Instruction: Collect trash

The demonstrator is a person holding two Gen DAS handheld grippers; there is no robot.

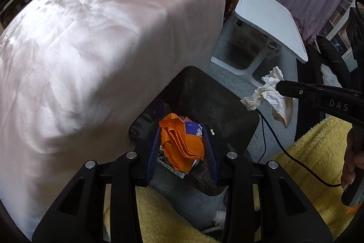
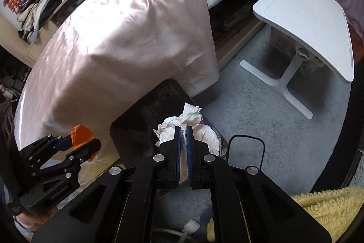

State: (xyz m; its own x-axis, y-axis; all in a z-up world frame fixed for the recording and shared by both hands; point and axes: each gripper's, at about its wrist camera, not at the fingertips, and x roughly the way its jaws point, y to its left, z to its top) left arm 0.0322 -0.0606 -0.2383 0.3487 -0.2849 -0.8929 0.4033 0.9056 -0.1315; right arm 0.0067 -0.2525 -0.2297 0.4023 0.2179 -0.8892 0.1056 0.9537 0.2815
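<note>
My left gripper (image 1: 182, 131) is shut on a crumpled orange paper (image 1: 182, 147) and holds it over the open black trash bin (image 1: 218, 101). In the right wrist view the left gripper (image 2: 79, 140) shows at the lower left with the orange paper (image 2: 80, 132) in it. My right gripper (image 2: 183, 129) is shut on a crumpled white tissue (image 2: 182, 122) above the bin's (image 2: 141, 117) right rim. The tissue (image 1: 270, 92) and the right gripper (image 1: 279, 85) also show at the right of the left wrist view. The bin holds some other trash.
A large table under a pink cloth (image 1: 102, 38) stands just left of the bin. A white side table (image 2: 304, 15) stands on the grey carpet (image 2: 261, 106) to the right. A yellow fluffy blanket (image 1: 314, 163) lies near me. A black cable (image 2: 257, 142) runs over the carpet.
</note>
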